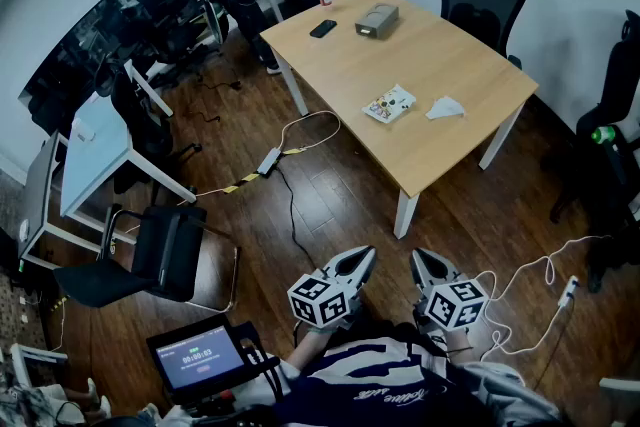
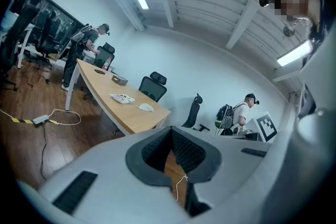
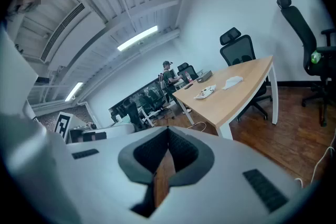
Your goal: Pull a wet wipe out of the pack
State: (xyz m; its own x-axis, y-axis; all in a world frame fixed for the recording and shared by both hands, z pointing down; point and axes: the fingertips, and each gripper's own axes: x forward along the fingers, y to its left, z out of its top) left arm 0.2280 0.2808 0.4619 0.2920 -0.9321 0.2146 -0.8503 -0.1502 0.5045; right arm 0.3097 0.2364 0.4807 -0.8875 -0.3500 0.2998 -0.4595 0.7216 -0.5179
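Wooden table [image 1: 340,55] carries the wet wipe pack [image 1: 390,104] in its half toward the near corner, with a loose white wipe [image 1: 445,107] just beside it. I judge that the task is not yet begun: the left gripper [image 1: 357,262] and the right gripper [image 1: 425,262] hang over the floor [image 1: 330,205], well apart from the table. The next move calls for coming up to the table, opening one gripper and pinching the wipe at the pack's opening. Only the gripper views show the jaws: both pairs are together, with nothing between them. Only the head view shows how far away the pack lies.
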